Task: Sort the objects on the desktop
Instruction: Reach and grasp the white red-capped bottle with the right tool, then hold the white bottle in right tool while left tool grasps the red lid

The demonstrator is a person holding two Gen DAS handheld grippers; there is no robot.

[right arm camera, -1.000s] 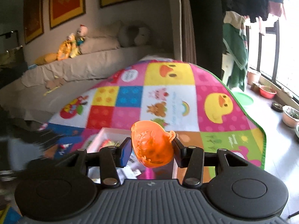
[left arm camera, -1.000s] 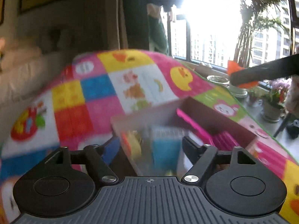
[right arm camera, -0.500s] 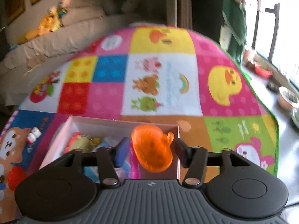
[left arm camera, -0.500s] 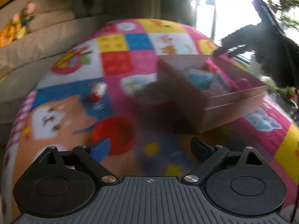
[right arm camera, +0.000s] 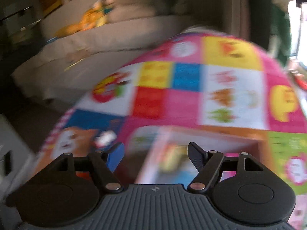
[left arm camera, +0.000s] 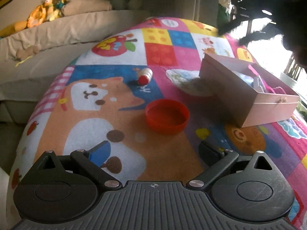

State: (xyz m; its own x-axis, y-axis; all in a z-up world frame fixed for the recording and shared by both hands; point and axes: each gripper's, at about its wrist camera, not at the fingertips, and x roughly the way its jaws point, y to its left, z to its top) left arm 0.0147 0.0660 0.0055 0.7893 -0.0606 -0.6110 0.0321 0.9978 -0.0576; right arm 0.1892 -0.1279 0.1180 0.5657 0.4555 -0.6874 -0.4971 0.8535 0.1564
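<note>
Left gripper (left arm camera: 154, 150) opening, empty; red bowl (left arm camera: 166, 116) ahead, pink box (left arm camera: 247, 94) right.

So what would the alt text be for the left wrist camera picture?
A shallow round red plastic bowl sits empty on a colourful patchwork play mat, just ahead of the left gripper, whose empty jaws are opening. A pink cardboard box stands right; a small red-and-white toy lies beyond.

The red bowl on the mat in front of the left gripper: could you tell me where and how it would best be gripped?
Probably by its near rim. The red bowl sits upright and open, wider than a full span looks, so one finger inside and one outside the thin wall suits it. Come from above and the near side; the left gripper, jaws opening and empty, already faces it.
</note>
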